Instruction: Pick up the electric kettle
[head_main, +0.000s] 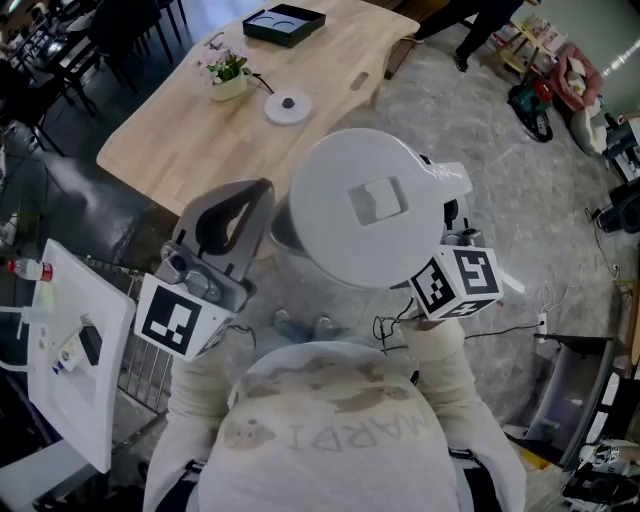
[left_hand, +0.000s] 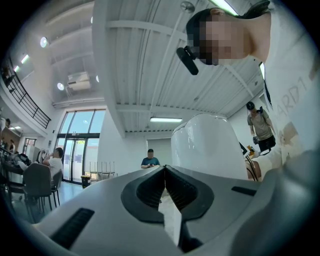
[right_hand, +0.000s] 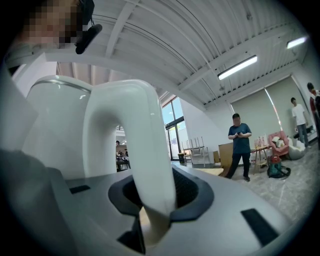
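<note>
**Kettle position.** The electric kettle (head_main: 370, 205) is held in the air in front of the person's chest, upright, with its lid facing the head camera. It rests on no surface. In the head view its body overlaps the near edge of the wooden table (head_main: 180, 140).

**Right gripper.** The right gripper (right_hand: 150, 187) pinches the kettle's handle (right_hand: 142, 145). The white loop passes between the two dark pads, which press on its lower end. The marker cube (head_main: 458, 280) sits at the kettle's right side.

**Left gripper.** The left gripper (left_hand: 165, 175) has its jaws pressed together with nothing between them. It is just beside the kettle's left flank. Whether it touches the kettle cannot be told.

**Edges and clearance.**
- On the table, a round white base (head_main: 288, 106) lies just beside a potted plant (head_main: 228, 75).
- A black tray (head_main: 284, 24) sits at the far end of the table.
- The near stretch of tabletop along its left edge is bare wood.
- To the right of the kettle lies open grey floor (head_main: 500, 170), with bags (head_main: 575, 85) and a person (head_main: 480, 25) well apart at the far right.
- To the left, a white board (head_main: 90, 400) carrying small items stands near the left gripper.
</note>
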